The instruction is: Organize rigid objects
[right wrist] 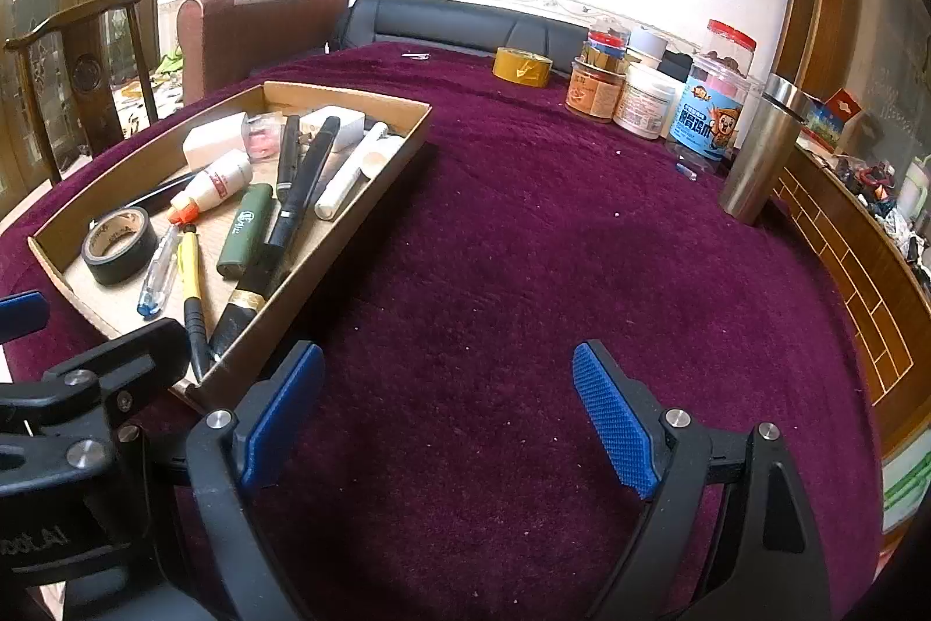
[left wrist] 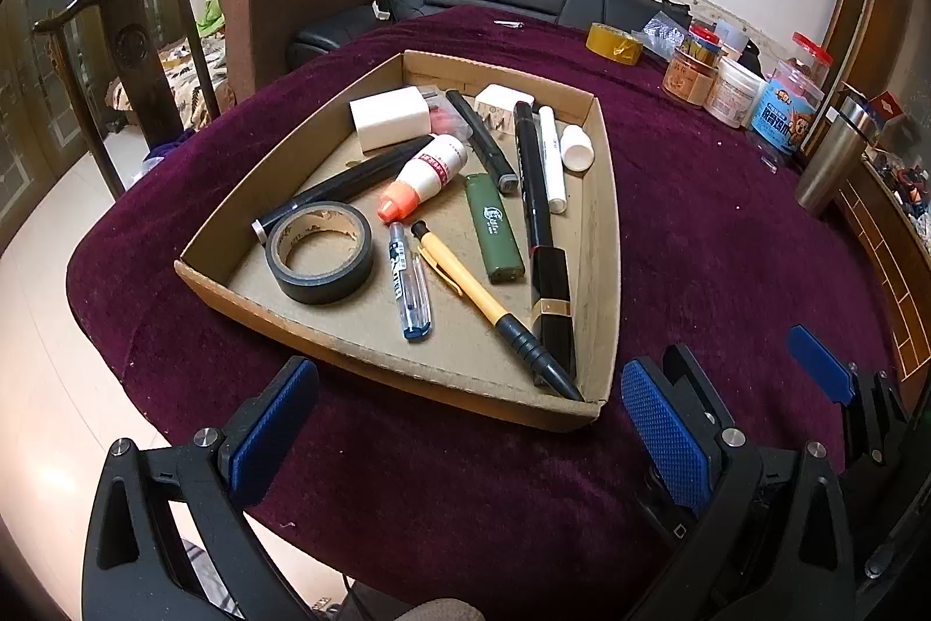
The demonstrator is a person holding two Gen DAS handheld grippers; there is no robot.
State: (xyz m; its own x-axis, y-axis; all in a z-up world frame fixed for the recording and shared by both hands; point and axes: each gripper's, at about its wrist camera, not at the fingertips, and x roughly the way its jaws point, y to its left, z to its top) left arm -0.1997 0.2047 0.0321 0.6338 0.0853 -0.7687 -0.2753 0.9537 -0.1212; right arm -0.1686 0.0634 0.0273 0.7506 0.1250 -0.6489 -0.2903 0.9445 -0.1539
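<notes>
While both tools hung low at 6 o'clock, the left hand-held gripper [left wrist: 459, 423] gaped with nothing in it before the tray [left wrist: 605, 237], where tape [left wrist: 319, 253], pencil [left wrist: 459, 280], lighter [left wrist: 493, 237] and pens lay jumbled. At 3 o'clock the right hand-held gripper [right wrist: 448, 411] also gaped over bare bench [right wrist: 523, 242]. That fitted sorting done or unpacking pending.

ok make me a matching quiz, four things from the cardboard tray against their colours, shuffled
Things:
1. tape roll
2. lighter
3. mechanical pencil barrel
4. glue bottle cap

Colours:
a. orange
b. yellow
c. black
d. dark green

Pairs: 1-c, 2-d, 3-b, 4-a
</notes>
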